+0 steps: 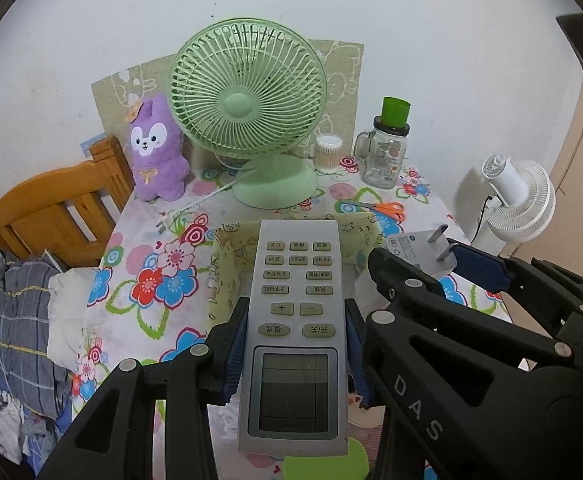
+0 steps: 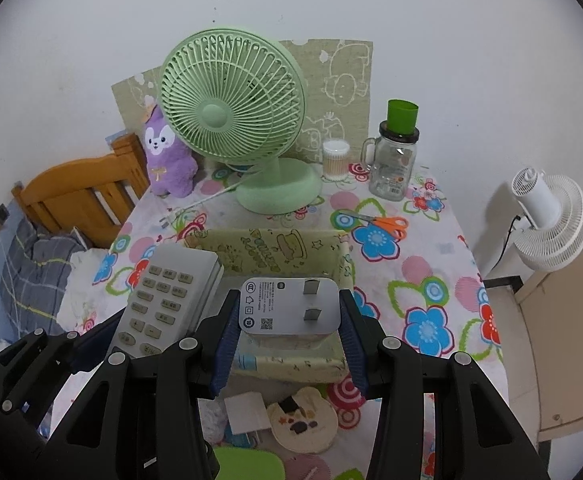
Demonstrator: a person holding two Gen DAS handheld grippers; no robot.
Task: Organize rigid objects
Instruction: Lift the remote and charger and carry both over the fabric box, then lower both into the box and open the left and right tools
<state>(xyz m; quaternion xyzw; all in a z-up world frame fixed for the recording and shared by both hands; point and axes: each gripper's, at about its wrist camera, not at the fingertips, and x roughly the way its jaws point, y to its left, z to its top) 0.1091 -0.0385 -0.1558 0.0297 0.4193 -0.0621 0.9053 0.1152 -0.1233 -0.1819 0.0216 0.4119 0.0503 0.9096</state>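
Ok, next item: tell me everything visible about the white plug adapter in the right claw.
The plug adapter is a white, rounded-corner block of smooth plastic. Two flat metal prongs stick out of the face turned to the camera, which also carries grey printed text, certification marks and a small QR code. The right claw grips it by its sides between blue pads. It is held in the air above the pale yellow-green fabric box.

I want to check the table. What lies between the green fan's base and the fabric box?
Only bare flowered tablecloth separates the green fan from the fabric box; the right wrist view shows it best.
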